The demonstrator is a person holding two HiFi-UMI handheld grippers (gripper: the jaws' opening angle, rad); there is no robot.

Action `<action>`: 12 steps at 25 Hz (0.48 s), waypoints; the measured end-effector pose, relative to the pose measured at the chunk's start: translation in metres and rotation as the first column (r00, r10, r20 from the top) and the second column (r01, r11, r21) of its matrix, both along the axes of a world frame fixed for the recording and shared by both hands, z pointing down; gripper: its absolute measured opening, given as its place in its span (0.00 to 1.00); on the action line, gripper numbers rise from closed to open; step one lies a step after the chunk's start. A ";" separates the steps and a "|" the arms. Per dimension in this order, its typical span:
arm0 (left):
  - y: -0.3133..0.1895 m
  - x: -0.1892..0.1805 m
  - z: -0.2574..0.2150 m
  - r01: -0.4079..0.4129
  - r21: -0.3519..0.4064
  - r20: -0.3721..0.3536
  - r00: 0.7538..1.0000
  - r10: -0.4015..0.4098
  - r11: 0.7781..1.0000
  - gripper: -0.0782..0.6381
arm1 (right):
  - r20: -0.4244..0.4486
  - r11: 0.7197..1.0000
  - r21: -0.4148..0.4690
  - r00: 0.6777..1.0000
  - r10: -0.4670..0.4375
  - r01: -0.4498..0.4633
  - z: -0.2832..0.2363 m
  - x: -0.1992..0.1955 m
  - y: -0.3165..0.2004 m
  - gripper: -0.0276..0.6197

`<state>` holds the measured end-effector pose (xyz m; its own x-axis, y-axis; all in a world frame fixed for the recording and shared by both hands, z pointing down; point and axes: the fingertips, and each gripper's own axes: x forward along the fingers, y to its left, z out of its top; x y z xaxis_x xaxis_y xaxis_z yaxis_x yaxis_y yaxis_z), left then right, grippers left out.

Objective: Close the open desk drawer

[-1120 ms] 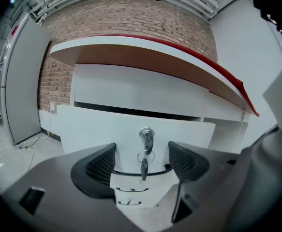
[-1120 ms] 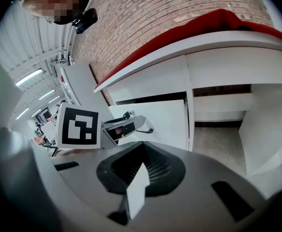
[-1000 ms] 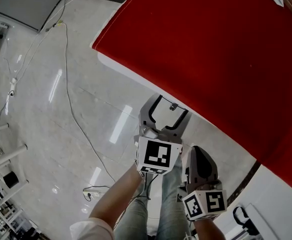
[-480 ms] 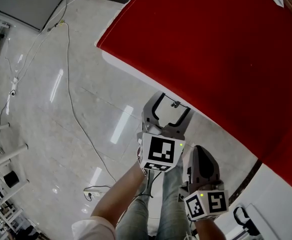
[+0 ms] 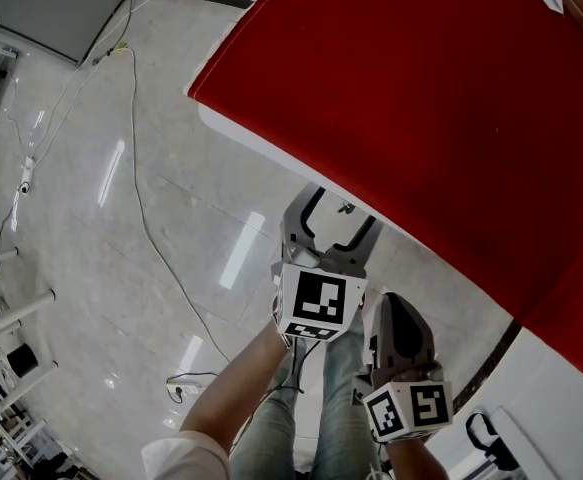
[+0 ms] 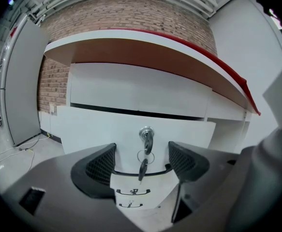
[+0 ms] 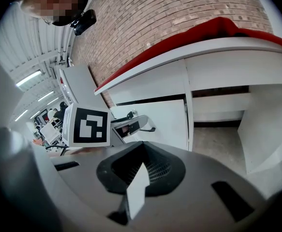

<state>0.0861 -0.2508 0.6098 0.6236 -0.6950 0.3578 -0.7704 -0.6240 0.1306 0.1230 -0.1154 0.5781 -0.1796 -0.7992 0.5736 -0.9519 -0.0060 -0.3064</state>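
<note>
Head view, left gripper (image 5: 341, 213) barely shifted, jaws apart facing drawer (image 6: 92, 129)

Noted drawer (image 6: 179, 134) front wholly hidden under desk (image 5: 421, 98) in head view. Found handle (image 6: 126, 174) ends covered by left gripper (image 6: 141, 151) pads, below desk. Could not read marks on lower drawers (image 6: 131, 197), too small. Recorded desk cut off at top and right edges of head view.

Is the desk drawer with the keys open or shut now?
Open: the drawer stands forward of the desk front, with a dark gap behind its top edge.
</note>
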 end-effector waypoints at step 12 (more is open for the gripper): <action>-0.009 0.005 0.000 0.005 0.001 -0.003 1.000 -0.005 1.000 0.58 | 0.000 1.000 -0.006 1.000 0.002 -0.002 0.003 0.007 -0.001 0.04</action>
